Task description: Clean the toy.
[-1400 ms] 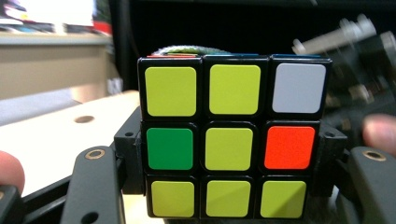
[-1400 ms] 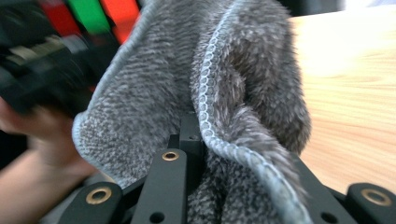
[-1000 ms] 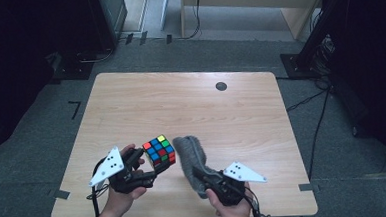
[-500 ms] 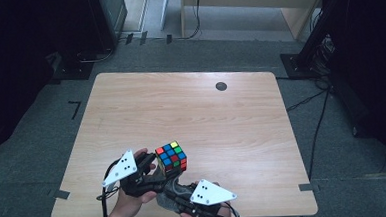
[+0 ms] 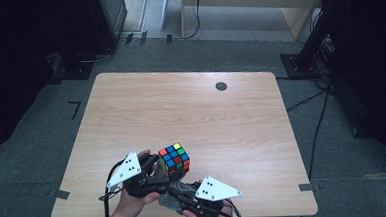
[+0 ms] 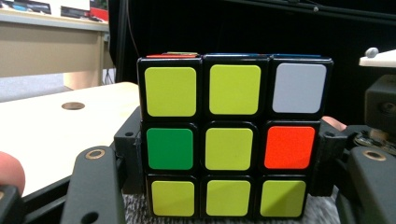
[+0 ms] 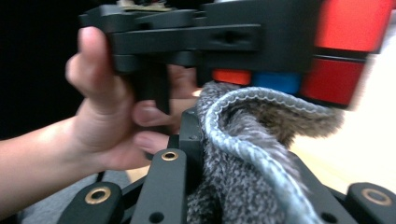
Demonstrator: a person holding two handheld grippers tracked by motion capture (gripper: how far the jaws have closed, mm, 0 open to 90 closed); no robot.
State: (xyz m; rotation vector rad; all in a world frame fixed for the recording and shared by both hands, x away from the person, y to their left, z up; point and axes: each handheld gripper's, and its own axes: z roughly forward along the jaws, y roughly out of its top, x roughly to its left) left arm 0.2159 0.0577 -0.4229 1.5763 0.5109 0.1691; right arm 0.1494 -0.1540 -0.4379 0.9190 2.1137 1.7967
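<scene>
A scrambled Rubik's cube (image 5: 174,158) hangs just above the table's near edge, with my left gripper (image 5: 169,171) shut on its sides. In the left gripper view the cube (image 6: 229,140) shows a mostly yellow face between the two jaws of the left gripper (image 6: 229,154). My right gripper (image 5: 178,194) comes in from the right and is shut on a grey knitted cloth (image 5: 168,202). In the right gripper view the cloth (image 7: 252,140) bulges up between the jaws of the right gripper (image 7: 261,186) and lies against the cube's underside (image 7: 275,81).
The wooden table (image 5: 191,113) has a small dark round hole (image 5: 221,86) near its far right. A hand wraps the left gripper's handle (image 7: 102,107). Dark stands and cables ring the table on the floor.
The right gripper has swung left with the cloth, from beside the cube's right face to beneath it. The cube has shifted slightly right and toward the near edge.
</scene>
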